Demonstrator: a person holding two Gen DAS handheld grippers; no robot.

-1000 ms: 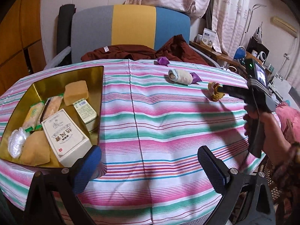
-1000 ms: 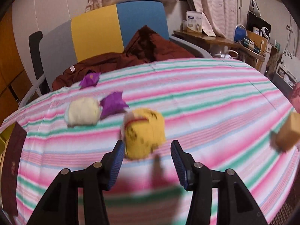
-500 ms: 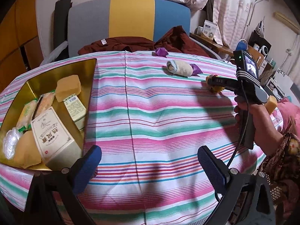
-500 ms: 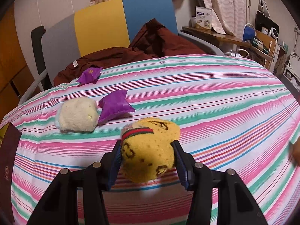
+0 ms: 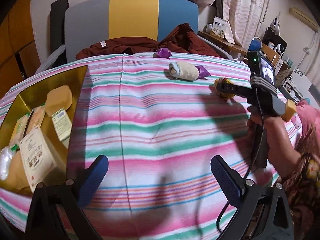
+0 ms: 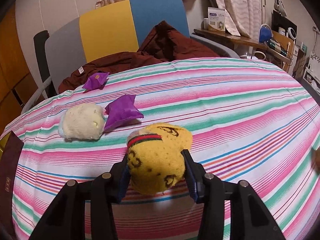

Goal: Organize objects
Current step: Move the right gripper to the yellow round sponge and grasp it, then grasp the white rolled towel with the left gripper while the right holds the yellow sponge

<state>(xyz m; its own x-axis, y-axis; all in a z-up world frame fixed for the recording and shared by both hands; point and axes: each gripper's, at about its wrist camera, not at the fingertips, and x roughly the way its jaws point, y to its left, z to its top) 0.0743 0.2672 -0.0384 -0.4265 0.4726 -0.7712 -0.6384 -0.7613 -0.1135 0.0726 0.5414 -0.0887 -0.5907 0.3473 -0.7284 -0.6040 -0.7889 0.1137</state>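
My right gripper (image 6: pixel 157 169) is shut on a rolled yellow sock (image 6: pixel 160 156) with a red and green band, just above the striped tablecloth; it also shows in the left wrist view (image 5: pixel 225 89). A cream rolled sock (image 6: pixel 82 125) and a purple packet (image 6: pixel 123 114) lie to its left, with a second purple packet (image 6: pixel 96 80) farther back. My left gripper (image 5: pixel 160 178) is open and empty over the cloth near the front edge. A gold tray (image 5: pixel 80 76) with boxes and yellow blocks sits at the left.
A yellow block (image 5: pixel 289 108) lies at the table's right edge behind the right hand. A chair with dark red cloth (image 5: pixel 140 44) stands behind the table. A dark brown lid (image 6: pixel 9 166) lies at the left. A cluttered shelf (image 6: pixel 250 40) is at the far right.
My right gripper moved forward around the yellow sock and closed on it. My left gripper drifted slightly, staying open.
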